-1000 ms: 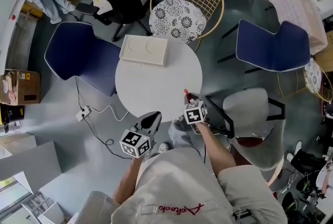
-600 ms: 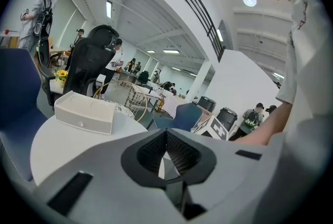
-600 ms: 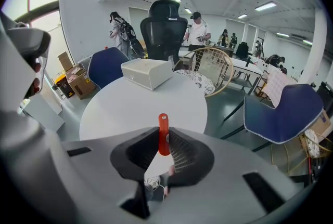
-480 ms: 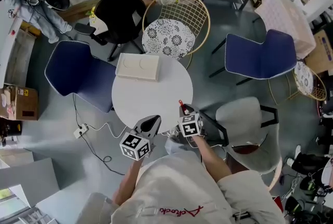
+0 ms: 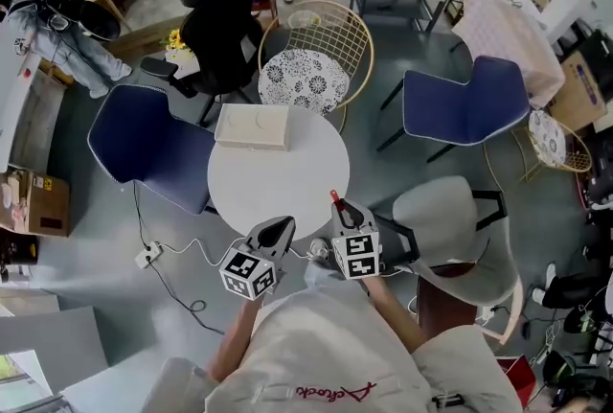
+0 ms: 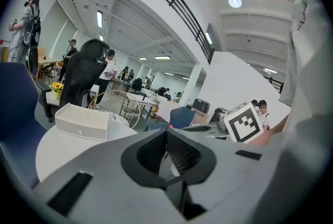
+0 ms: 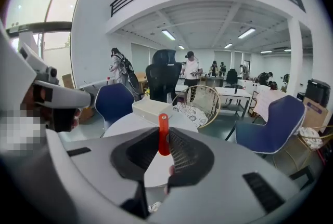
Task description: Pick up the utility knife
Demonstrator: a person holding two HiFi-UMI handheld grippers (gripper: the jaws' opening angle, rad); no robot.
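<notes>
The utility knife (image 5: 334, 198) is a slim red stick, and my right gripper (image 5: 343, 208) is shut on it over the near right rim of the round white table (image 5: 278, 176). In the right gripper view the knife (image 7: 163, 132) stands upright between the dark pads of that gripper (image 7: 163, 139), its red end poking out past them. My left gripper (image 5: 281, 227) hovers beside it at the table's near edge. In the left gripper view the tips of the left gripper (image 6: 167, 134) meet, shut, with nothing between them.
A flat white box (image 5: 254, 126) lies at the table's far side. Blue chairs (image 5: 144, 148) (image 5: 465, 104), a wire chair (image 5: 311, 57), a black office chair (image 5: 225, 13) and a grey chair (image 5: 450, 229) ring the table. A cable and power strip (image 5: 147, 256) lie on the floor to the left.
My right gripper has risen with the red knife in its jaws. The left gripper has lifted a little beside it.
</notes>
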